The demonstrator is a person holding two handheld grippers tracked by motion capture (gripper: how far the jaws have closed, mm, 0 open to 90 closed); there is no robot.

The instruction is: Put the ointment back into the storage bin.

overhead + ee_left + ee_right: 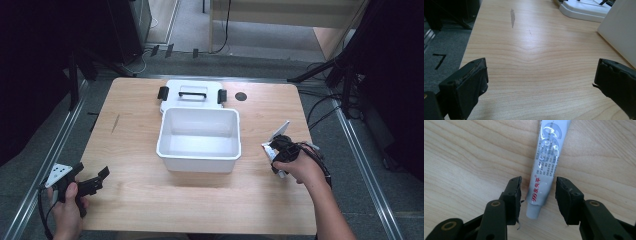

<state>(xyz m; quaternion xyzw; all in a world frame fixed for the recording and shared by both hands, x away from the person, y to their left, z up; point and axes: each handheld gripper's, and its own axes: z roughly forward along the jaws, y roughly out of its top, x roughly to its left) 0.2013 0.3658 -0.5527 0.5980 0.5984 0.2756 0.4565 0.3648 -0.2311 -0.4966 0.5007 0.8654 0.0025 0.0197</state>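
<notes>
A grey-white tube (544, 165) with red and grey print lies flat on the wooden table (140, 200), its cap end toward me. My right gripper (537, 186) points down at it with a jaw on each side of the cap end. A narrow gap shows between each pad and the tube, so the gripper is open. In the high view the right gripper (276, 152) sits right of the white bin (199, 156), near the table's right edge. My left gripper (97, 181) rests at the front left corner, and its jaws (541, 72) are open wide over bare wood.
The open white bin stands mid-table and looks empty. Its lid (192, 95), with a handle and two black clips, lies flat just behind it. A small black disc (241, 96) sits right of the lid. A dark scuff (512, 17) marks the wood at the left.
</notes>
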